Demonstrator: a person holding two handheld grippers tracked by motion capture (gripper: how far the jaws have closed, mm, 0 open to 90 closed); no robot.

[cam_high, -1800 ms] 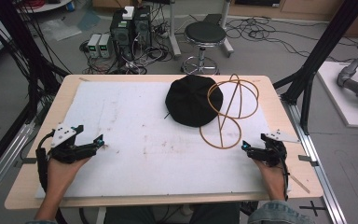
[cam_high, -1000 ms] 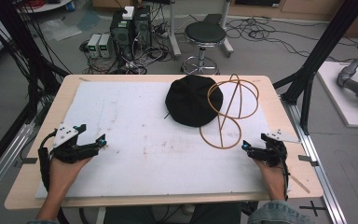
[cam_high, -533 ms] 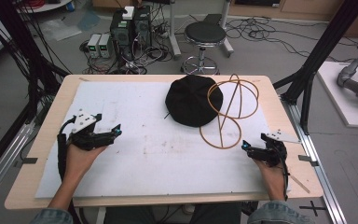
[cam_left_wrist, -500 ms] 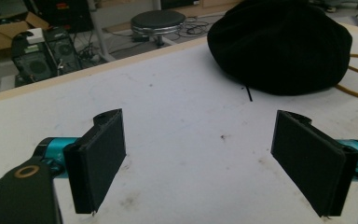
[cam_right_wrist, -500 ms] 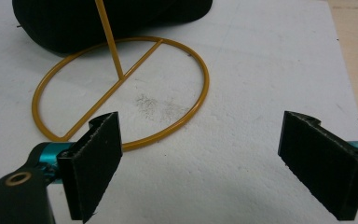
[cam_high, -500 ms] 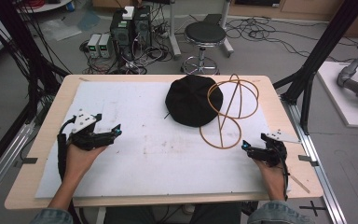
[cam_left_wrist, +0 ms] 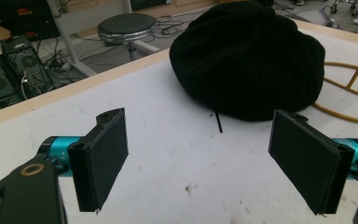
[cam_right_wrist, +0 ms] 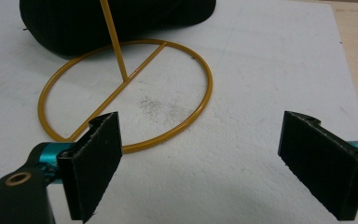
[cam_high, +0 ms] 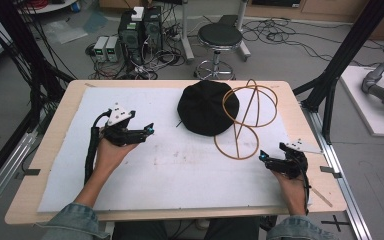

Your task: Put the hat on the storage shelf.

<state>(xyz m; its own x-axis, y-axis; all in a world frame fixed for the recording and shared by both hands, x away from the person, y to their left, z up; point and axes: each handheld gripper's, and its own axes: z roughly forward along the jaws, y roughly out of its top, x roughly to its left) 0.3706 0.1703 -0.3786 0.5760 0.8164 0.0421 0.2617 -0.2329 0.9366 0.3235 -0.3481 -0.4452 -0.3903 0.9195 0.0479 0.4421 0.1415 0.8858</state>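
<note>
The black hat (cam_high: 208,107) lies flat on the white mat (cam_high: 180,175) at the far middle of the table (cam_high: 45,165), its round crown up and its long axis running roughly left to right across the table. A short dark stalk sticks out from its near edge toward the person. Just beside it on its right stands a gold wire stand (cam_high: 244,120); the upper ring touches or overlaps the hat's right edge, and the base ring lies flat on the mat. The left gripper (cam_high: 147,130) hovers near the hat's left side, jaws spread wide and empty, aimed at it. The right gripper (cam_high: 263,156) sits near the base ring, jaws likewise spread, holding nothing. A stool (cam_high: 220,37) stands beyond the table.
</note>
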